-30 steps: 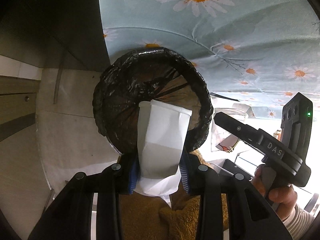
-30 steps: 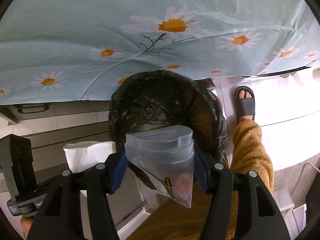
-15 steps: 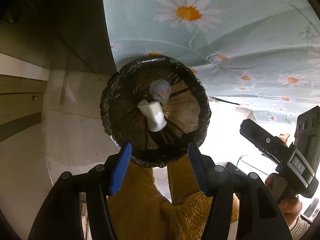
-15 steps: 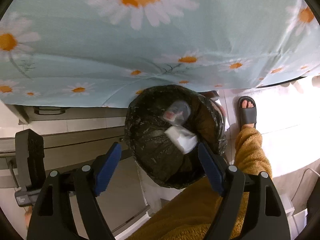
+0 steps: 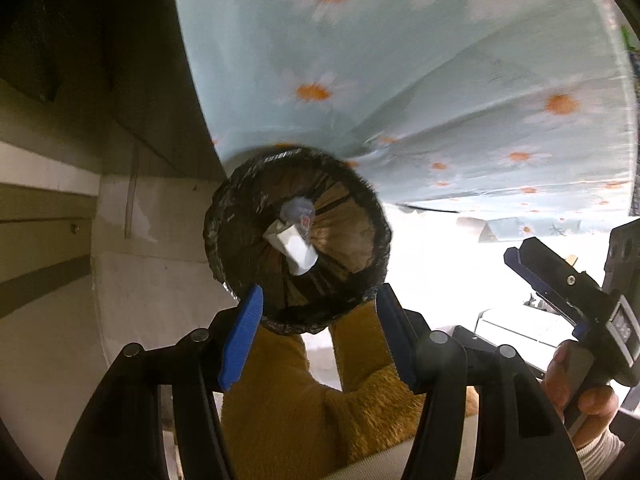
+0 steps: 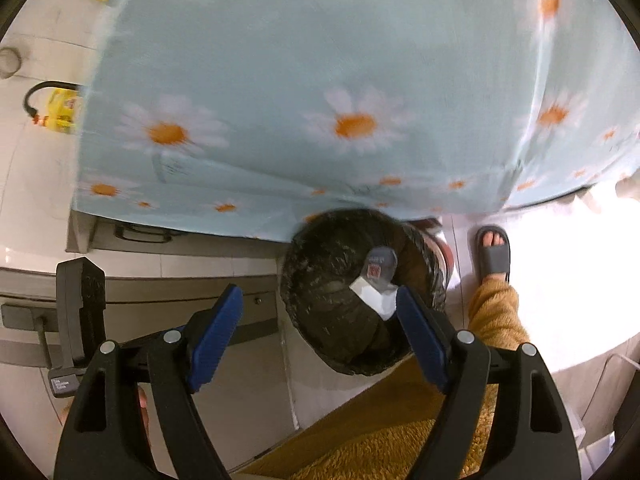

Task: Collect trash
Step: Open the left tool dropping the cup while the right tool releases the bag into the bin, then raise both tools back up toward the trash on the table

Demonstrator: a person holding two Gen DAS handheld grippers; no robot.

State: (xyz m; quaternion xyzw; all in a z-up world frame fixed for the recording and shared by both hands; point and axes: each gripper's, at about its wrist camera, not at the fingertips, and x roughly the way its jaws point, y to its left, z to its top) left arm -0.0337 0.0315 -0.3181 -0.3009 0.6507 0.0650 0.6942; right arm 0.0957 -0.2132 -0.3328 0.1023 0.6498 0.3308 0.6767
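Trash lies at the bottom of the bin (image 5: 298, 240), both pieces together inside the black liner. Largest in view is the pale blue daisy tablecloth (image 6: 320, 100), hanging from the table down to just behind the bin's rim. On the floor (image 5: 152, 272) the round bin stands below both grippers, close to the person's tan fleece trousers (image 5: 320, 400) and near a foot in a grey slide sandal (image 6: 493, 254). At the far left of the right wrist view, yellow packets (image 6: 60, 114) sit on a white surface; blur keeps me from saying what they are. In the bin, a white paper cup (image 5: 294, 246) lies on its side, and a clear plastic cup (image 6: 379, 266) with a small red mark rests against it, touching. The left gripper (image 5: 318, 336) hangs above the bin with its blue-padded jaws apart and nothing between them. The right gripper (image 6: 320, 336) likewise is held over the bin, jaws spread wide and bare. A hand (image 5: 576, 384) grips the right gripper's handle at the edge of the left wrist view.
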